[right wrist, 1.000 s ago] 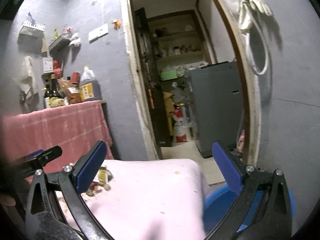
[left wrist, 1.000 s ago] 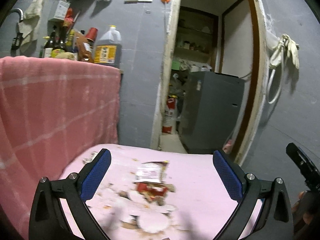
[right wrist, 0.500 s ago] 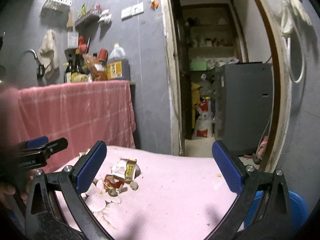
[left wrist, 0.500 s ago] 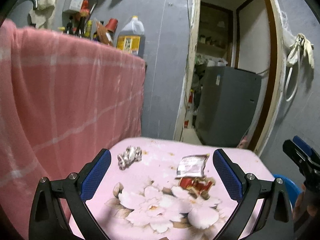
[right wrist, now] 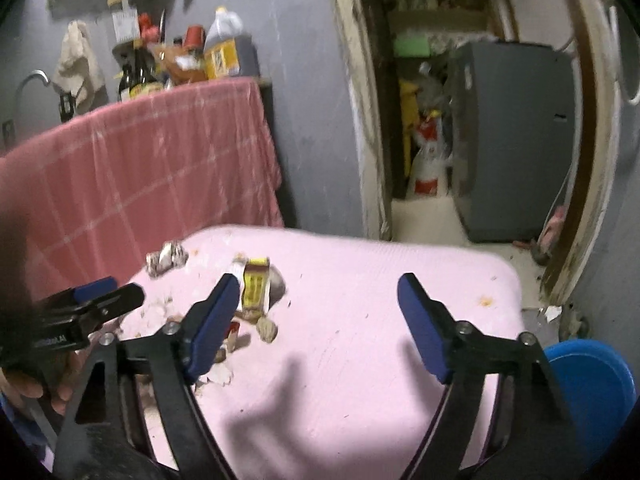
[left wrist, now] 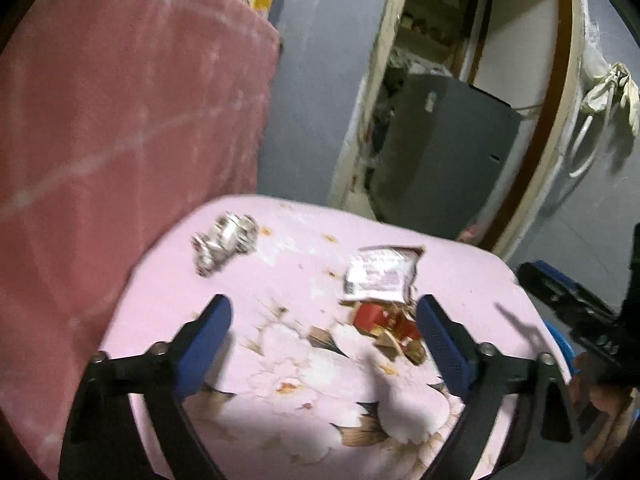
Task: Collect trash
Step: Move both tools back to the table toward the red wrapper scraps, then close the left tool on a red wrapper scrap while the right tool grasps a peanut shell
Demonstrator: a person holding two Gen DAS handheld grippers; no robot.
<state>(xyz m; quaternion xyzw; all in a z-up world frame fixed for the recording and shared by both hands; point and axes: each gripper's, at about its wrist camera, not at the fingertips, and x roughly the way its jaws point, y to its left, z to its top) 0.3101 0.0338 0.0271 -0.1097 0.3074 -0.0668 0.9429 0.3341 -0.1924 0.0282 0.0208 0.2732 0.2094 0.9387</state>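
Where the pink cloth point(left wrist: 460, 276) covers the table, the trash sits toward its left half: a white wrapper point(left wrist: 380, 276) lying flat with its long axis across the left view, red scraps point(left wrist: 384, 320) just below it, and crumpled foil point(left wrist: 226, 240) well apart near the far left edge. Left gripper point(left wrist: 326, 330) hovers wide, jaws just narrowing, nothing between them, scraps beside its right finger. Right gripper point(right wrist: 318, 316), likewise wide and narrowing, holds nothing; trash lies at its left finger.
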